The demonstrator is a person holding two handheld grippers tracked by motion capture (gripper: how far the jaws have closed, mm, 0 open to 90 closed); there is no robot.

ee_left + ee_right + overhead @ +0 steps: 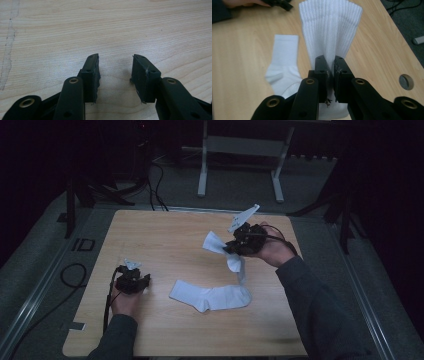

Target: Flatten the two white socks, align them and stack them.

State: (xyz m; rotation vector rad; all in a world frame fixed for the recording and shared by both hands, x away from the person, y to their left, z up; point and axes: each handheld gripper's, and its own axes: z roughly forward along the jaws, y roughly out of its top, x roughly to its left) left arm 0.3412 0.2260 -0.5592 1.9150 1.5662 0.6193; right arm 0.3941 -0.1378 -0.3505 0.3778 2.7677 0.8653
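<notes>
Jaws clamped tight on white knit: the right gripper (pixel 235 246) is pinching one sock (pixel 329 32) near its middle, and the ribbed cuff is seen fanning out beyond the jaw tips in the right gripper view. From the high view the held sock (pixel 231 255) is carried above the worktop (pixel 165 240), its lower end dangling toward the second sock (pixel 210 297), which is left lying flat near the middle. Whether the two socks touch where the hanging end meets the flat one cannot be told.

Over on the other side, the left gripper (pixel 115 72) is parked low over bare wood, its jaws parted and nothing between them.

The lifting step is judged to be in hand, most likely the start of pairing the socks. What is called for next: the lifted sock to be laid out straight alongside or on top of its partner, with the idle left gripper brought in to pin or steady an end.
</notes>
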